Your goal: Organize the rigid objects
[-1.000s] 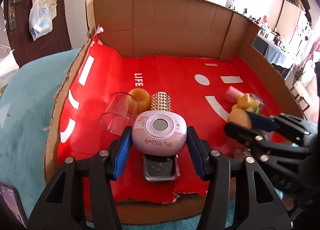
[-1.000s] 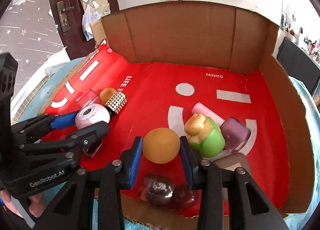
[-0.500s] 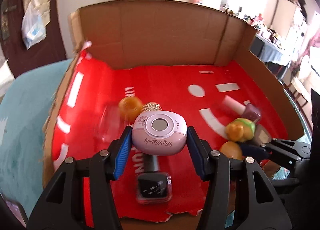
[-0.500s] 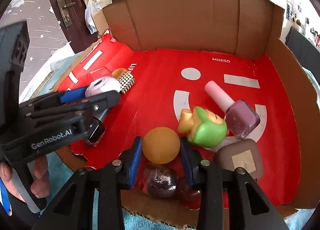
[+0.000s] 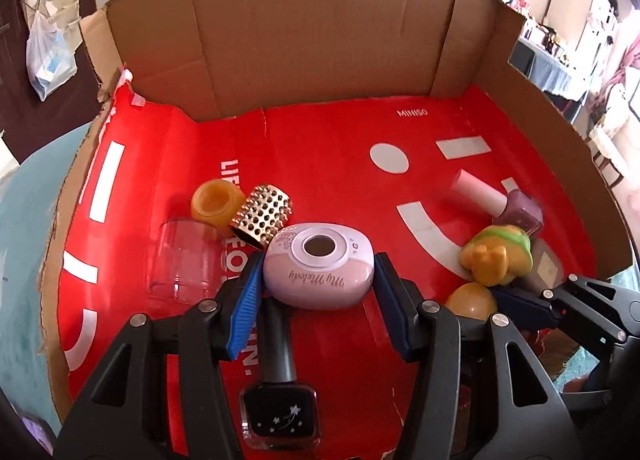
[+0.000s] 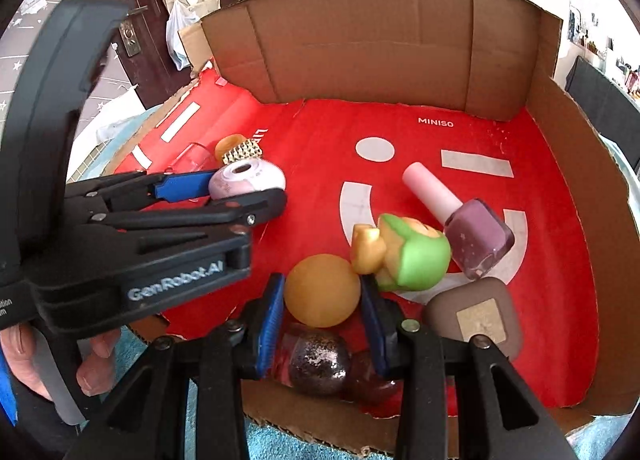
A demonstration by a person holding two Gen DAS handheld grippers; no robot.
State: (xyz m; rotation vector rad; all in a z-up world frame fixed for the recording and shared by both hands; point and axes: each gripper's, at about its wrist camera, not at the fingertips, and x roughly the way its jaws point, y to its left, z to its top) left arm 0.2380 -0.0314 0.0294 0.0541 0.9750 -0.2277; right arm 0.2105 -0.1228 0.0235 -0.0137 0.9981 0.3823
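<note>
The left hand-held gripper point(image 6: 240, 196) is showing a black frame, blue ribbed pads, silver screws and white "GenRobot.AI" lettering. The right hand-held gripper point(image 6: 322, 314) is wearing matching black arms and blue pads.

On the red printed liner of the cardboard box point(image 6: 400, 132) I read "MINISO" in small white letters; the pink oval plastic case point(image 5: 318, 270) between my left fingers carries "My Melody" in script; the black body of my left gripper point(image 6: 172, 288) shows "GenRobot.AI".
</note>
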